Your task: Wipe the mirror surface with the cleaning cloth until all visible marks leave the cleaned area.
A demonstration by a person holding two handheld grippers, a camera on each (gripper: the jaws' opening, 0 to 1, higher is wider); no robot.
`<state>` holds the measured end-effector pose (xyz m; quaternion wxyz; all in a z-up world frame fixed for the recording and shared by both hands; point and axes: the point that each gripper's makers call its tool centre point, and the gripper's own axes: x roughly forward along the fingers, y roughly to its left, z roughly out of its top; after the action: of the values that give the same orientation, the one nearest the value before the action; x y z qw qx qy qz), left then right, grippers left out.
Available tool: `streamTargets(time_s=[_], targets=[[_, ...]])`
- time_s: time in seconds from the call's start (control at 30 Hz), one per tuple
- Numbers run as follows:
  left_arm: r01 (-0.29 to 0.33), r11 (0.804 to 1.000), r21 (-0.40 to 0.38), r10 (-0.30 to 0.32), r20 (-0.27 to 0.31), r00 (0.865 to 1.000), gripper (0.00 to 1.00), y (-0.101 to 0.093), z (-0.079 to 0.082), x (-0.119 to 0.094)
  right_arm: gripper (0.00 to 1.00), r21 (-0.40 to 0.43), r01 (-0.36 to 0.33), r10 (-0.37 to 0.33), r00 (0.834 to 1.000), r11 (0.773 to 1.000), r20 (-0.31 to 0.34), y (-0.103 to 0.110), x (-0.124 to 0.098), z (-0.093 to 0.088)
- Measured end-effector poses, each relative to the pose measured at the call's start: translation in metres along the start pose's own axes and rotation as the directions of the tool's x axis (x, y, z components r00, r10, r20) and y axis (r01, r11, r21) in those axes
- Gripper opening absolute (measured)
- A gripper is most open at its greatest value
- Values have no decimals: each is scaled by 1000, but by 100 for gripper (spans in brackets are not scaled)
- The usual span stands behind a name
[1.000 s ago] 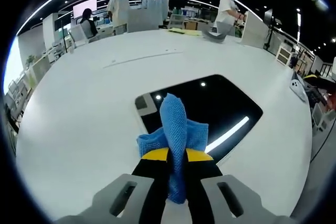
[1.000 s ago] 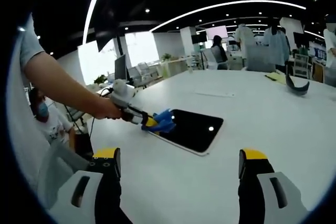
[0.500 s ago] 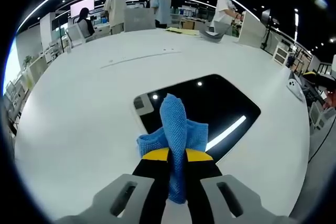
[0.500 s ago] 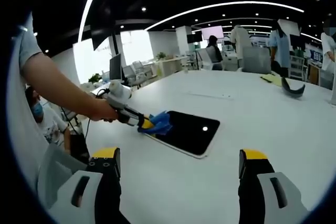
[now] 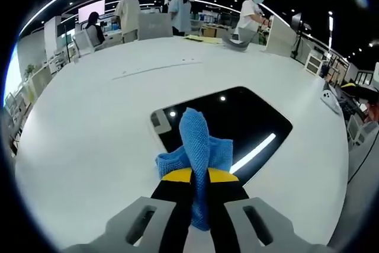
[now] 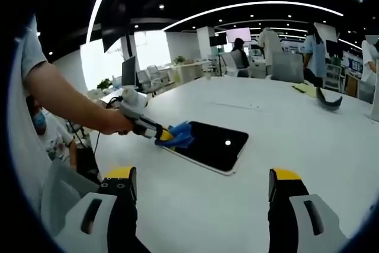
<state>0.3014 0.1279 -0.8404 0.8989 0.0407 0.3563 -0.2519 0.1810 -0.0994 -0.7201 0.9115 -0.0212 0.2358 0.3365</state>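
Observation:
A dark rectangular mirror [image 5: 237, 124] with a white rim lies flat on the white table [image 5: 89, 128] and reflects ceiling lights. My left gripper [image 5: 199, 177] is shut on a blue cleaning cloth [image 5: 195, 146], whose bunched end rests at the mirror's near left edge. In the right gripper view the mirror [image 6: 214, 145] lies mid-table, the left gripper [image 6: 161, 135] holds the cloth [image 6: 179, 135] at its left end, and a person's arm [image 6: 71, 102] carries it. My right gripper [image 6: 201, 191] stands open above the table, well short of the mirror.
A dark curved object [image 6: 329, 99] and yellow papers [image 6: 308, 89] lie at the table's far side. A white device [image 5: 330, 101] sits near the right edge. Several people [image 5: 130, 13] stand beyond the table among desks and chairs. A masked person [image 6: 44, 134] sits to the left.
Both views shift slightly with the hands. The cloth stays in the left gripper at the mirror's near left edge; people in the background have moved.

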Motion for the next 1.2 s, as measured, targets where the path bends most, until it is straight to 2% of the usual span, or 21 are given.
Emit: streamTargets(time_s=[0.33,0.6,0.93,1.2], targets=[[13,999,47,-12,-17,1000,6,0,1,0,91,-27,-1,1,1000,1000,-7,11,0,6],[-19,997,74,20,-20,1000,5,1,2,-3,91,-43,2,-3,1000,999,-25,13,-2,5],[-32,999,-1,32,54,998,5,10,24,-17,91,-53,-1,-1,1000,999,-22,12,-1,10],[-28,1000,9,27,83,996,5,8,31,-28,91,-51,-6,5,1000,999,-18,10,2,13]])
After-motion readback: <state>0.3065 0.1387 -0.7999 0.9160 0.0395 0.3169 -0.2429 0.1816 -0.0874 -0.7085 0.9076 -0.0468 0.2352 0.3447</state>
